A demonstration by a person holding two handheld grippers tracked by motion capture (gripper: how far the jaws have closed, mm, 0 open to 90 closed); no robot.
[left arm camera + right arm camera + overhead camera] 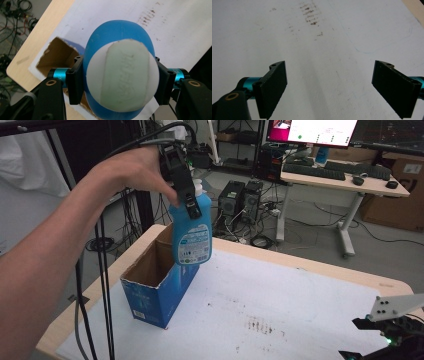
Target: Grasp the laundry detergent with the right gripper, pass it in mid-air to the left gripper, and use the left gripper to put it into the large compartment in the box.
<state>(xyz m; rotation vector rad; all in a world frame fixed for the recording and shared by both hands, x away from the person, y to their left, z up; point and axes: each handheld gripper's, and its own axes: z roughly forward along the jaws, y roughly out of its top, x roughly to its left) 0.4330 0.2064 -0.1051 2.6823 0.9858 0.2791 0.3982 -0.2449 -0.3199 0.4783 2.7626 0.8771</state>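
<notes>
blue bottle (191, 232) hangs clamped in left gripper (186, 195) above open box (159, 285); right gripper (329, 87) gapes.

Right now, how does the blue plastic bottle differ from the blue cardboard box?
The blue plastic bottle hangs in the air, clamped in the left gripper, while the blue cardboard box stands on the white-covered table. The bottle is closed by a white cap; the box is open at the top. The bottle is rounded, the box angular. Both are blue.
</notes>
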